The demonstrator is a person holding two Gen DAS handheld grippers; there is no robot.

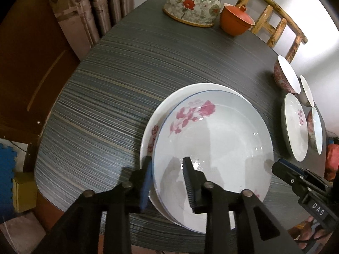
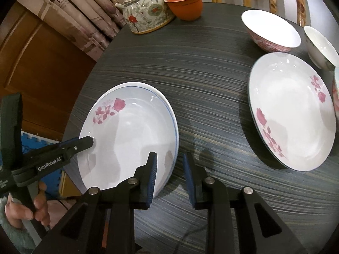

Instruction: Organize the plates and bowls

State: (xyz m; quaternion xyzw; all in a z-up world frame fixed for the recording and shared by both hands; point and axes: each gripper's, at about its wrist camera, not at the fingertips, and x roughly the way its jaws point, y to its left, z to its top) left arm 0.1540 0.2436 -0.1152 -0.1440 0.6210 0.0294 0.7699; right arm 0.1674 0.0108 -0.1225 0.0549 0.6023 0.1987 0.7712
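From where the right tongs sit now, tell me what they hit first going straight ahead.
Probably the edge of the stacked plates: the right tongs straddle the rim, one finger over the plate and one over the dark table. Depth is uncertain.

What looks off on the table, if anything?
Only the plate stack: the top plate sits off-centre on the lower plate, shifted toward the single plate. No chips, cracks or spills visible.
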